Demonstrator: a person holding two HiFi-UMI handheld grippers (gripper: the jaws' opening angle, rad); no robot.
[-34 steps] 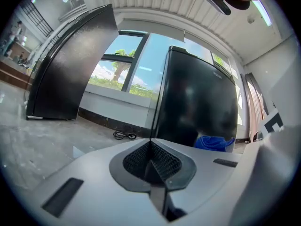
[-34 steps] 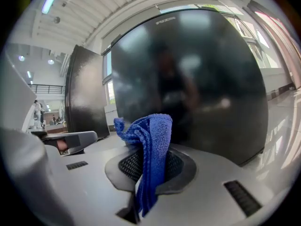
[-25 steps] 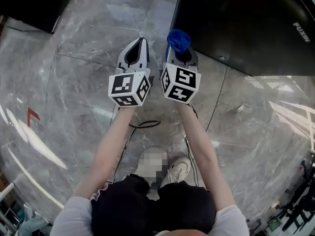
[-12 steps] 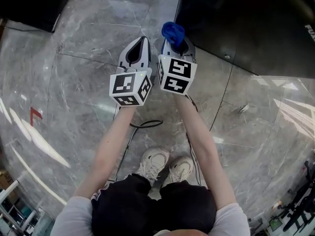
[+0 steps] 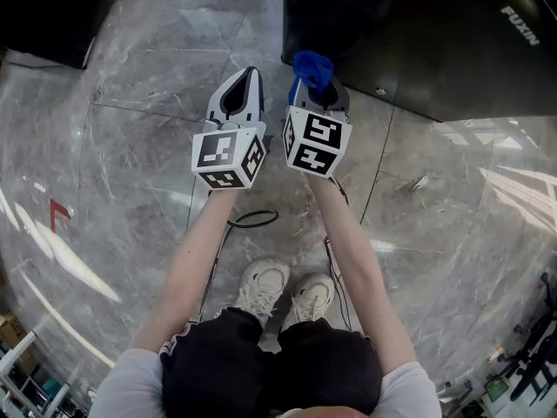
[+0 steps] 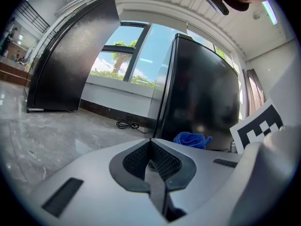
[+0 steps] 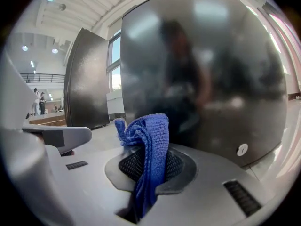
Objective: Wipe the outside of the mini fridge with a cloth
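The grey marble floor (image 5: pixel 130 146) is glossy, with window glare streaked across it. A black cable (image 5: pixel 254 219) loops on the tiles just ahead of a pair of white shoes (image 5: pixel 265 286). Off to the left there's a small red mark (image 5: pixel 57 214) on the floor. A black cabinet (image 5: pixel 52 11) stands well apart at the far left. Past it a window (image 6: pixel 124 55) shows a tree (image 6: pixel 116 60), and another coiled cable (image 6: pixel 127 124) lies by the wall below.
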